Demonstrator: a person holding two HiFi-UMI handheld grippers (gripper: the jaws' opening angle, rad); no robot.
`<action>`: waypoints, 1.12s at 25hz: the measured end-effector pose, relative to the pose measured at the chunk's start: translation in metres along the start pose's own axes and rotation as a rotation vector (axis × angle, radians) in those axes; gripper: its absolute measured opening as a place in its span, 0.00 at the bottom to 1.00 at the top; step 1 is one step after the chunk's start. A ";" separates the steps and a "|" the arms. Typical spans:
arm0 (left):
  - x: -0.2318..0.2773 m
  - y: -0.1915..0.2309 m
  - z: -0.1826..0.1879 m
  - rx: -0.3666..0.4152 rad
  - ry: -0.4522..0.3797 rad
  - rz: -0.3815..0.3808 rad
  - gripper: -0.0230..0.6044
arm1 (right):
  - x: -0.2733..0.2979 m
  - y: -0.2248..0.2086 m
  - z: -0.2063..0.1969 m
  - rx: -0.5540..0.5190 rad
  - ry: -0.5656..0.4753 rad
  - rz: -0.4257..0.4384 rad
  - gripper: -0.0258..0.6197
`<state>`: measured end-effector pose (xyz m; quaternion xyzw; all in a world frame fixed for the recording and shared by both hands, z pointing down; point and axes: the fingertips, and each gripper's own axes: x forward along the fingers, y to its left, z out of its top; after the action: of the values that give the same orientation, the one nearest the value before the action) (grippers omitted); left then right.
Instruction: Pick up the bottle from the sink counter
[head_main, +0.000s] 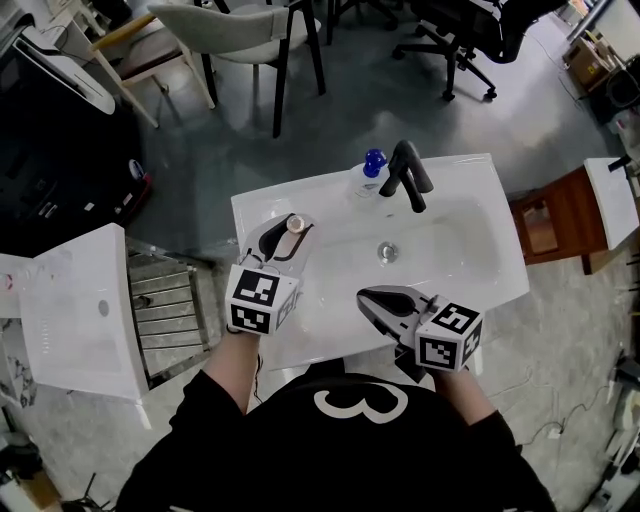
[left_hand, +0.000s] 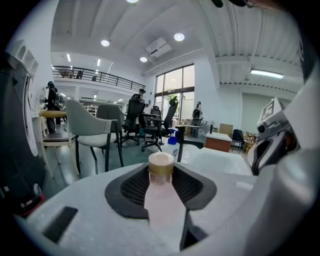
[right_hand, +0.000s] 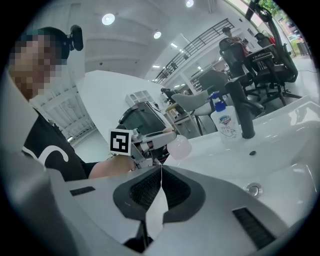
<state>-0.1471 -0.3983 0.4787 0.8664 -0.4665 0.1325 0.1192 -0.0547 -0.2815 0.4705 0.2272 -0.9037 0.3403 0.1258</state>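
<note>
The left hand-held gripper (left_hand: 161, 172) is clamped on the small pink bottle (left_hand: 162, 197). The bottle's tan cap (left_hand: 161, 162) pokes past the pads, and it appears clear of the table (head_main: 262, 208), well left of the faucet (head_main: 408, 172). The right hand-held gripper (right_hand: 161, 167) has its jaws pressed together on nothing, in front of the faucet. To finish well, hold the squeeze steady and lift straight; a smooth bottle like this probably slips easily. The sink basin (head_main: 450, 250) below the faucet holds only its drain (head_main: 388, 252). A soap bottle (head_main: 368, 178) stands just left of the faucet.
</note>
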 end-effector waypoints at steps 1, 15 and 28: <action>-0.005 -0.004 0.002 0.002 -0.004 -0.003 0.27 | -0.002 0.003 0.000 -0.005 -0.003 0.003 0.06; -0.071 -0.069 0.019 0.029 -0.027 -0.054 0.27 | -0.036 0.048 0.009 -0.086 -0.095 0.019 0.06; -0.145 -0.144 0.027 0.057 -0.067 -0.099 0.27 | -0.086 0.099 -0.012 -0.159 -0.160 0.009 0.06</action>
<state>-0.0994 -0.2177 0.3921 0.8955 -0.4227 0.1104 0.0851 -0.0288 -0.1799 0.3914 0.2387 -0.9361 0.2489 0.0693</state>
